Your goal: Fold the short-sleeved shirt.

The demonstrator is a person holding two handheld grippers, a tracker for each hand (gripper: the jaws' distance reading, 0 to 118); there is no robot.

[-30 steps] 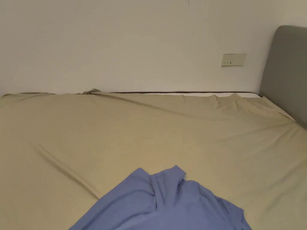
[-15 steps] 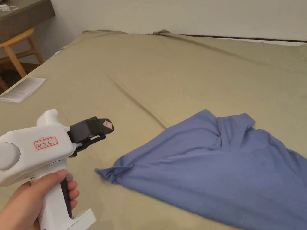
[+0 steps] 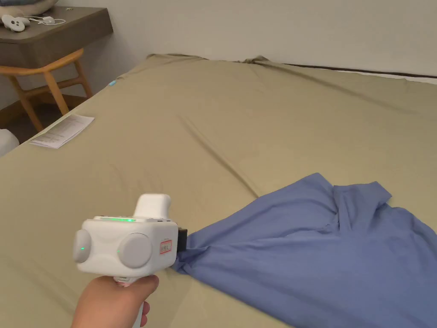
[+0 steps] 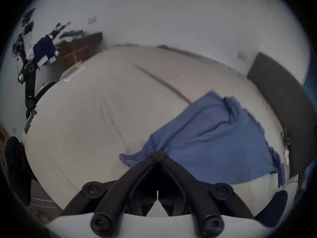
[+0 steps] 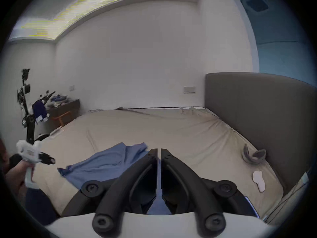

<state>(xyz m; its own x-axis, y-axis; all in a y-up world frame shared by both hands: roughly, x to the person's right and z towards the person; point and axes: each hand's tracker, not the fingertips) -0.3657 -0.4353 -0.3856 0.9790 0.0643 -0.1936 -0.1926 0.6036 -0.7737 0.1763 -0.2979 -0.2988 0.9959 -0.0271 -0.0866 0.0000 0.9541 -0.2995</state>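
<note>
Shirt (image 3: 311, 252) – a blue short-sleeved one – is lying rumpled on the tan sheet of the bed (image 3: 170, 141), toward its near right part in my head view, with one bunched corner pointing left. I am holding the left claw (image 4: 158, 155) right at that corner; in the left gripper view its jaws are meeting at the tips against the bunched blue cloth, though I cannot tell whether any fabric is actually pinched between them. In the head view the white body of this tool is hiding the tips, with the hand (image 3: 112, 301) gripping its handle below. The right claw (image 5: 158, 151) is hanging over the near side of the shirt, its jaws drawn nearly together with a thin slit of light between them and nothing caught there. A sheet of paper (image 3: 63, 130) is lying at the bed's left edge – well apart from the shirt – and a wooden chair (image 3: 51, 81) is standing beyond it beside a dark counter (image 3: 55, 32).
</note>
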